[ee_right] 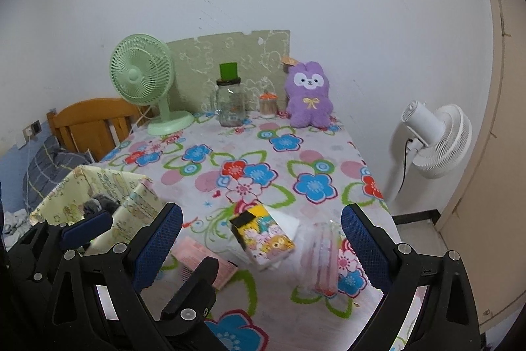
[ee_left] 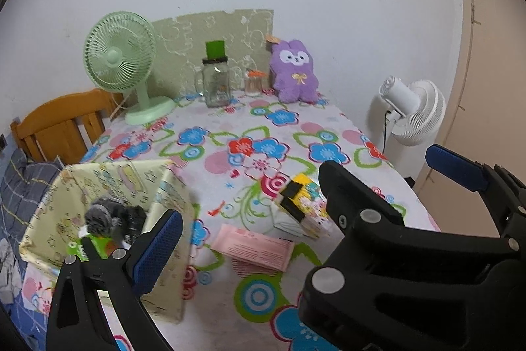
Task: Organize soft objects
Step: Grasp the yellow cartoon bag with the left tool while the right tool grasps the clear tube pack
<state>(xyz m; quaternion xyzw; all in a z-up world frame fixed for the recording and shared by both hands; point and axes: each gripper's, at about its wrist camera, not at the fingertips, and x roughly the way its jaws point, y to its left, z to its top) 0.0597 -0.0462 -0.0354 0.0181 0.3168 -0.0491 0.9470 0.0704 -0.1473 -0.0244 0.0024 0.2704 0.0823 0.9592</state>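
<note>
A purple plush bunny [ee_left: 294, 71] [ee_right: 309, 97] sits upright at the table's far edge against the wall. At the near left stands a pale yellow fabric box [ee_left: 174, 186] [ee_right: 141, 196] with grey and black fuzzy items [ee_left: 108, 216] and a green packet inside. A cartoon tissue pack [ee_left: 302, 203] [ee_right: 263, 236], a pink packet [ee_left: 256, 249] [ee_right: 194, 252] and a clear pink pouch [ee_right: 323, 259] lie on the near table. My left gripper [ee_left: 261, 249] hovers open by the box; its right finger is hidden. My right gripper [ee_right: 261, 249] is wide open above the tissue pack, holding nothing.
A green desk fan [ee_left: 118, 58], a glass mug jar [ee_left: 215, 84] and a small orange-lidded jar [ee_left: 253, 83] line the back of the floral tablecloth [ee_left: 263, 134]. A white floor fan [ee_right: 434, 137] stands off the right edge. Wooden furniture [ee_left: 62, 120] and bedding lie to the left.
</note>
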